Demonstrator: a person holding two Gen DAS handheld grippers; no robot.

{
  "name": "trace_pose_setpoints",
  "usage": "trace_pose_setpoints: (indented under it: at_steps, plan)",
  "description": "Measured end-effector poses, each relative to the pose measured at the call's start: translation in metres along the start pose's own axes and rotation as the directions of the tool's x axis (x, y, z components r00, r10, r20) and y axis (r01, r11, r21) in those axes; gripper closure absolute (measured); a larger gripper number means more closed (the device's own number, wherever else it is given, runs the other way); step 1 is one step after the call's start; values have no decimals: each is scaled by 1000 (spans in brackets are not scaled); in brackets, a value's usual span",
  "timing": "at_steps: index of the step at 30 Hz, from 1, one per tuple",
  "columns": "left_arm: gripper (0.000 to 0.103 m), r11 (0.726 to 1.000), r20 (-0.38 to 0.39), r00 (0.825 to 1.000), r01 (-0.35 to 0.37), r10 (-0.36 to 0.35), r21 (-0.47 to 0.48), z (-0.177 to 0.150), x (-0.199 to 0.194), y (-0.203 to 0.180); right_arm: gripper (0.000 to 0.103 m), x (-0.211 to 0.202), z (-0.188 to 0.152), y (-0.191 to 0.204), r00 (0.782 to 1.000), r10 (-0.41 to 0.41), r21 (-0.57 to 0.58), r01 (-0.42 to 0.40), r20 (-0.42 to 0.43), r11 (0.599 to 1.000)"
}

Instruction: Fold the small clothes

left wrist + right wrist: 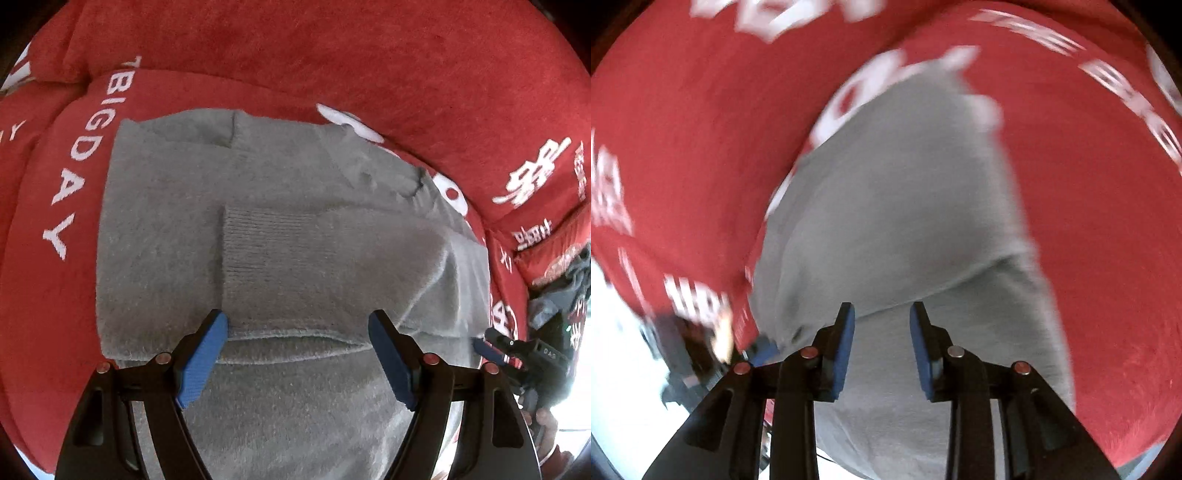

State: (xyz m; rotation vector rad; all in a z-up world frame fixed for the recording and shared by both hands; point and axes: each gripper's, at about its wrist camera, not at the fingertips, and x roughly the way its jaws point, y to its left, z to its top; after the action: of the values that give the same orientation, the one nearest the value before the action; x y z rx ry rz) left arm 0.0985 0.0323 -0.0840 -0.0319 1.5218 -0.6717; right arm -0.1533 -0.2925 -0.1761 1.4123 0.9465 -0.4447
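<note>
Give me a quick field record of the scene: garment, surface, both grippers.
garment: grey sweater, lying flat, partly folded, a ribbed sleeve cuff laid across its middle
surface: red blanket with white lettering
left gripper: open wide, over a folded edge, nothing between the pads
right gripper: partly open, holding nothing, above the sweater; its view is motion-blurred
other: right gripper's blue tip shows at the sweater's right edge in the left wrist view
</note>
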Motion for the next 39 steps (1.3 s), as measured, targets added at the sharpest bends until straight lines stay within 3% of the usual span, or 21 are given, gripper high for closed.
trace_pose_setpoints:
  at_steps: [3,4,6,9,11,13,14,17,19,20,23,26,32,35,39]
  plan:
    - [69,1000,19,999,-30,30,2,1,-2,1,69,-4,8,-24,995,61,139,-71,73,988]
    - [103,1000,6,1000,-28,27,5,2,0,1,75,-4,10,-31,992,82,185,-99,96,978]
    - [103,998,15,998,-57,57,15,1,-2,-1,96,-7,15,-35,988,110,219,-132,109,967]
    - [103,984,89,986,-149,141,96,-1,-15,-9,96,-16,19,-7,992,88,59,-94,95,994]
    - [103,978,78,982,-182,174,101,-1,-13,-1,96,-20,24,-2,996,17,-22,-16,86,1000]
    - [103,974,58,976,-212,208,82,-2,-9,10,96,-16,28,-9,998,-23,-31,25,62,999]
    - [103,974,49,976,-213,210,70,-2,-9,15,96,-11,30,-16,1000,4,-7,-3,24,1000]
    - [102,983,46,983,-177,175,39,-5,-16,20,92,-13,25,-21,1000,7,2,-7,14,1000]
    - [102,987,28,987,-159,159,32,-7,-17,19,72,-13,17,-15,1000,22,-9,-22,6,1000]
    - [102,987,11,988,-155,155,32,-8,-16,18,70,-8,11,-8,999,38,-15,-39,-6,999]
    - [102,984,-25,985,-171,172,50,-11,-14,15,70,2,-10,20,992,73,-102,-83,-99,991]
    - [102,980,-3,982,-190,191,62,-14,-19,12,70,38,-33,64,967,125,-172,-165,-220,971]
    - [102,969,50,970,-242,240,55,-20,-40,25,70,133,-61,125,894,323,-29,-349,-311,937]
    - [102,970,53,970,-240,238,35,-23,-50,37,70,169,-73,134,882,328,35,-337,-339,941]
    - [102,968,65,967,-249,248,11,-27,-57,50,70,184,-85,128,902,262,78,-250,-342,965]
